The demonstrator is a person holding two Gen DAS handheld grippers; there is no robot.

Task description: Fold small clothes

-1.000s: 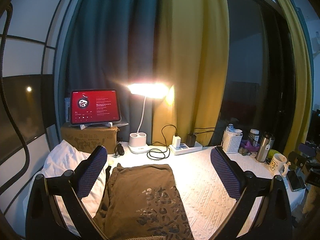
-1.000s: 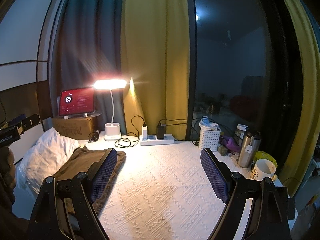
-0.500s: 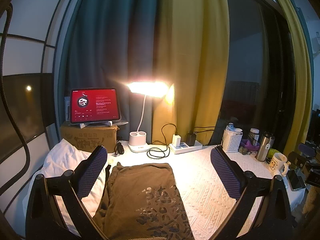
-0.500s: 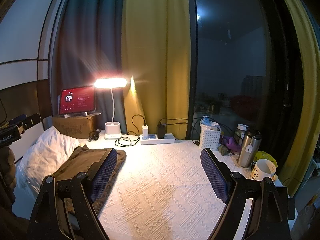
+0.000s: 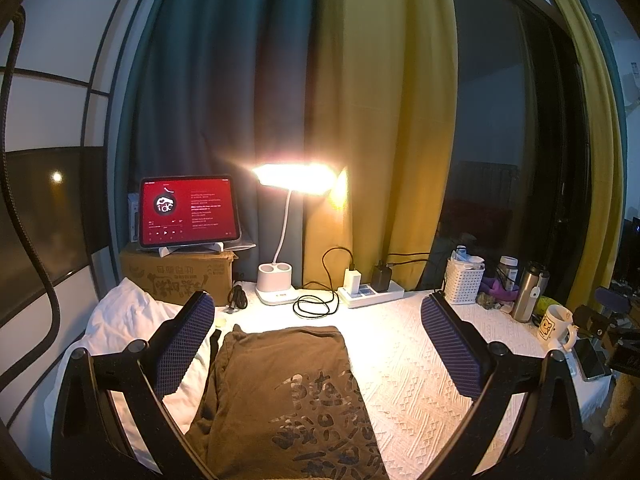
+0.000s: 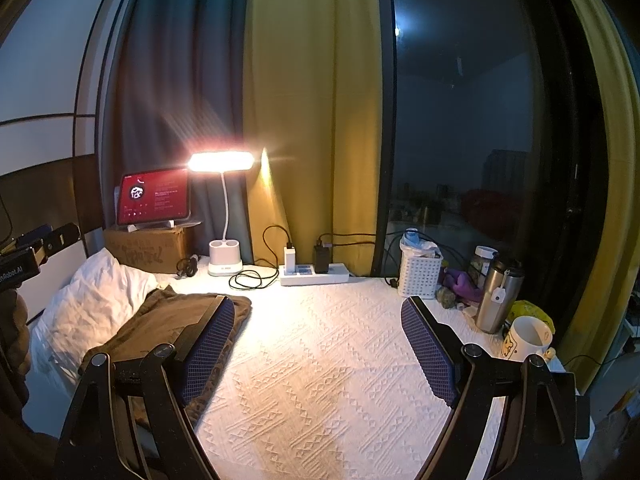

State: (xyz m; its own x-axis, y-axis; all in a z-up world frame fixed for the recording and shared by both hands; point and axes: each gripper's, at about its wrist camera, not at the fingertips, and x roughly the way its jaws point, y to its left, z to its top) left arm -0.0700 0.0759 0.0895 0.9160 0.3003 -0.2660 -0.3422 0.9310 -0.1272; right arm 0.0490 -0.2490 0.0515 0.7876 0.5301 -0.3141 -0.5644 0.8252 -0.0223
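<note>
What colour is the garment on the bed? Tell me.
Brown garment with a darker print, clearest in the left wrist view.

Bedroom, pillow (image 5: 120,320), curtains (image 5: 360,120), desk lamp (image 5: 294,178)

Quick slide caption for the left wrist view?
Open left gripper above a brown printed garment on the white bedspread, lit desk lamp behind.

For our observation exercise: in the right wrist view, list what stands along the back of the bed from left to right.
Tablet → desk lamp → power strip → white basket → steel tumbler → mug.
</note>
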